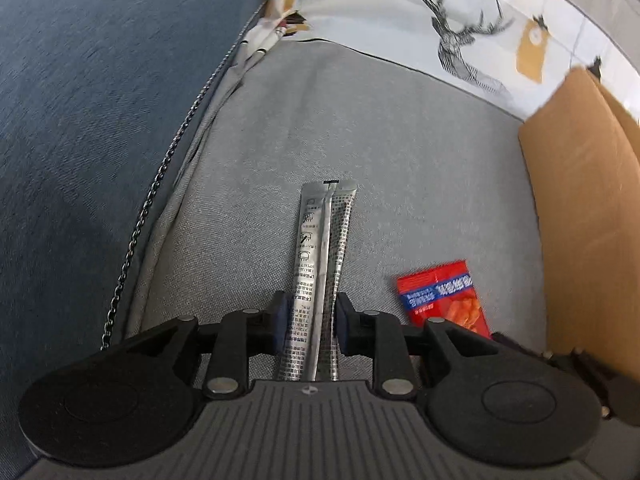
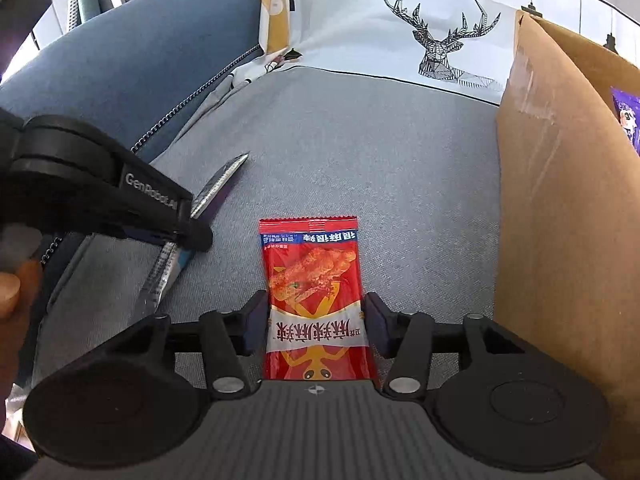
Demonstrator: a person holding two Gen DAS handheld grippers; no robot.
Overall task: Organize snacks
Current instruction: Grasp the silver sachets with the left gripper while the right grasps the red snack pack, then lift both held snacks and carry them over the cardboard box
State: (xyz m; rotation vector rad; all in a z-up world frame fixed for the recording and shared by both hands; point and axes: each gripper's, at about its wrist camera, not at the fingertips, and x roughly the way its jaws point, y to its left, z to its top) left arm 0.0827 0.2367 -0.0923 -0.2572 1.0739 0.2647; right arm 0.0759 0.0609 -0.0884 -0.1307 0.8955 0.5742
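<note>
Blue pads, left: my left gripper [image 1: 310, 322] has its pads closed against the long edges of the silver stick sachet [image 1: 322, 264], near its lower end; I judge it gripped.
Silver foil sachet: long, narrow and flat, with a seam fin down the middle; it points away from me over the grey seat cushion [image 1: 400, 160]. From my right camera it slants clear of the fabric at its far tip.
Handling, sachet: I judge it light, slick and floppy along its length, so held at one end it may droop or swing; a hold nearer the middle would steady it.
Blue pads, right: my right gripper [image 2: 316, 326] straddles the red snack packet [image 2: 316, 300], pads at its two side edges; whether they press or only stand beside it I cannot tell.
Handling, packet: thin film, soft, crinkly; likely light with brittle contents, so a gentle squeeze across the width suits it.
Packet position: flat on the cushion, just beside the cardboard box [image 2: 560, 220].
Box: open, to my right, a purple packet [image 2: 628, 116] inside.
Beyond: blue backrest [image 2: 140, 60], deer-print cushion [image 2: 440, 32].
</note>
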